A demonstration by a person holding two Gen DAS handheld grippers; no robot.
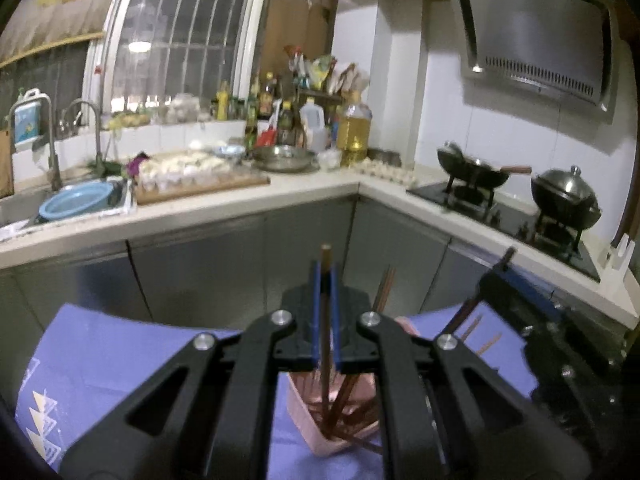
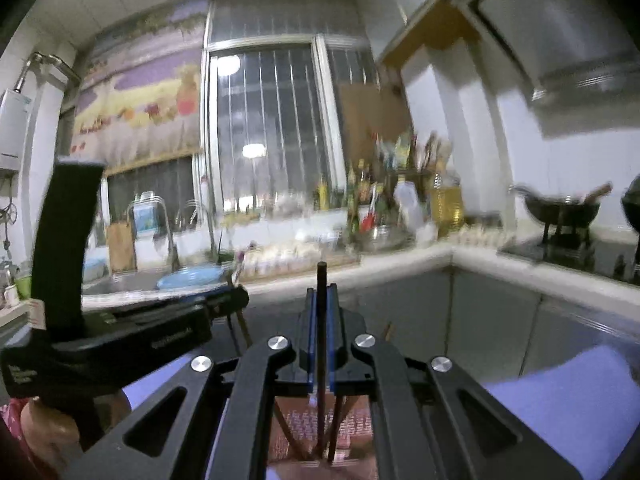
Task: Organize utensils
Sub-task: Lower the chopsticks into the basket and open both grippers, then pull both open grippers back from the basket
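Observation:
My left gripper [image 1: 326, 280] is shut on a brown chopstick [image 1: 326, 344] that stands upright with its lower end inside a pink basket [image 1: 316, 436]. Several other brown chopsticks [image 1: 348, 396] lean in that basket. My right gripper [image 2: 320, 300] is shut on a dark chopstick [image 2: 321, 360], also upright, with its tip down in the pink basket [image 2: 320, 424]. The right gripper shows at the right of the left wrist view [image 1: 508, 264], and the left gripper at the left of the right wrist view [image 2: 236, 296]. Both hover close together over the basket.
The basket sits on a purple cloth [image 1: 120, 360] on a low surface in front of steel cabinets [image 1: 200, 272]. Behind is a cluttered counter with a sink [image 1: 24, 204], blue basin [image 1: 76, 200], cutting board [image 1: 200, 184], oil bottles [image 1: 354, 128], and a stove with two woks [image 1: 476, 168].

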